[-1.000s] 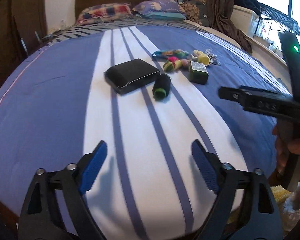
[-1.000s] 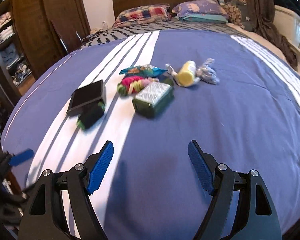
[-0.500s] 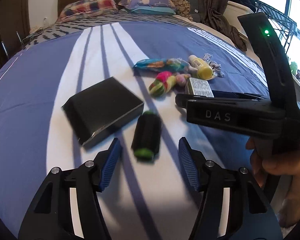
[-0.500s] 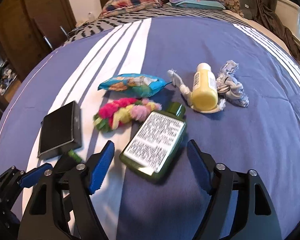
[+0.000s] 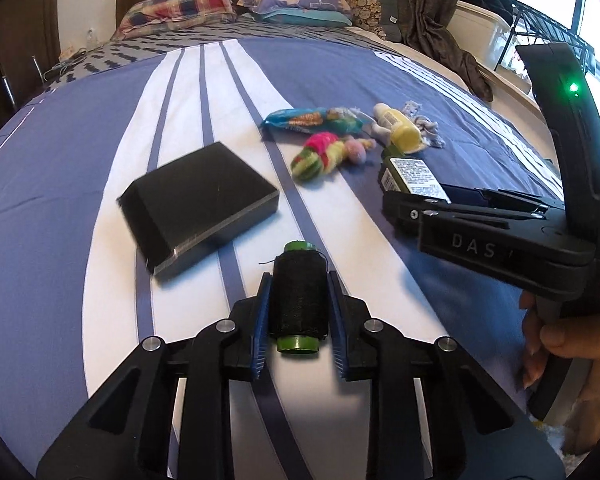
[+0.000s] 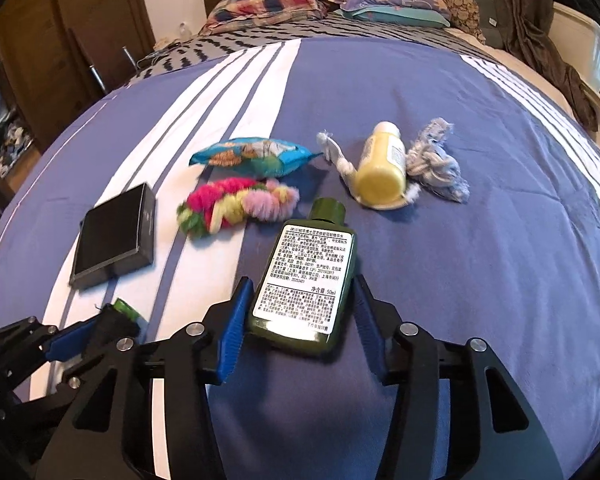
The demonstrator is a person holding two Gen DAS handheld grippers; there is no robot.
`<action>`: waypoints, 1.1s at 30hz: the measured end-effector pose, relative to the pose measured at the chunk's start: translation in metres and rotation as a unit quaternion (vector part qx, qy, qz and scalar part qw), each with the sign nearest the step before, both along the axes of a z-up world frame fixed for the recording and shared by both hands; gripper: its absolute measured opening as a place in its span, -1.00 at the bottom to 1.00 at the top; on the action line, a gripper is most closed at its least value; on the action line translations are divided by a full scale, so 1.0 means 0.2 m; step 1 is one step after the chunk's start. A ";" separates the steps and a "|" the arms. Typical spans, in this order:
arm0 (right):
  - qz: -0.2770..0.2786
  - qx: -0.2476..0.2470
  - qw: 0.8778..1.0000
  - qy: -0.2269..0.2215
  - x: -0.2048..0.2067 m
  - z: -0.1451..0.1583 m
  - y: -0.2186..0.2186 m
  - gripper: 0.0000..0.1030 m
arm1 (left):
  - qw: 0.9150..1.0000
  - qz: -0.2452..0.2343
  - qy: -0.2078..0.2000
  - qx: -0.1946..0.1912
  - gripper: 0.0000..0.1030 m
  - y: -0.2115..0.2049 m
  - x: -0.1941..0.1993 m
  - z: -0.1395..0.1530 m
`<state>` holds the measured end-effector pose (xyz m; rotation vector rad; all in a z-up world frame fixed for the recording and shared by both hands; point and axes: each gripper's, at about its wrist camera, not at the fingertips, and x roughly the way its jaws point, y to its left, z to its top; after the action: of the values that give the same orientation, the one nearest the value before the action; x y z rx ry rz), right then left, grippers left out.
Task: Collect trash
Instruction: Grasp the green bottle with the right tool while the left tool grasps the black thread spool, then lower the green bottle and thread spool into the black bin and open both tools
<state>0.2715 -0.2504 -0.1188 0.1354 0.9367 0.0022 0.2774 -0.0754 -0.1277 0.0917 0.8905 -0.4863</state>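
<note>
While the left gripper point(image 5: 299, 303) lay low on the striped bedspread point(image 5: 100, 140), its blue pads sat closed against both sides of a black thread spool point(image 5: 299, 299) with green ends, just right of a black box point(image 5: 199, 204) and near the right gripper point(image 5: 412, 208). Seen from the right wrist, the right gripper point(image 6: 300, 314) straddled a green labelled bottle point(image 6: 308, 280) lying flat, jaws narrowed beside its lower body, though whether both pads actually touched it was unclear; beyond lay a snack packet point(image 6: 252, 156), fuzzy toy point(image 6: 236, 204), yellow bottle point(image 6: 382, 168) and grey rag point(image 6: 436, 166).
</note>
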 end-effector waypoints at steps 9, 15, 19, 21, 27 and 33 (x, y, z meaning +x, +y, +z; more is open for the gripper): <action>0.007 -0.004 1.000 -0.007 -0.29 0.05 -0.05 -0.06 | 1.000 0.004 -0.001 -0.016 -0.53 0.06 -0.28 0.01; 0.014 -0.002 1.000 -0.011 -0.53 0.06 -0.06 -0.06 | 1.000 -0.002 -0.003 -0.021 -0.53 0.07 -0.50 0.03; 0.015 0.000 1.000 -0.012 -0.67 0.06 -0.07 -0.07 | 1.000 -0.009 -0.002 -0.020 -0.53 0.06 -0.63 0.04; 0.016 0.001 1.000 -0.012 -0.73 0.06 -0.07 -0.07 | 1.000 -0.010 0.001 -0.021 -0.53 0.06 -0.69 0.02; 0.018 0.016 1.000 -0.011 -0.91 0.04 -0.09 -0.08 | 1.000 -0.011 0.006 -0.022 -0.53 0.06 -0.87 -0.02; 0.025 0.017 0.999 -0.026 -1.11 0.07 -0.08 -0.09 | 1.000 -0.014 -0.010 -0.020 -0.53 0.07 -1.06 0.01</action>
<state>0.0486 -0.2666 -0.1057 0.1428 0.8884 0.0667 0.0653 -0.0608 -0.1262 0.0732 0.8596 -0.5287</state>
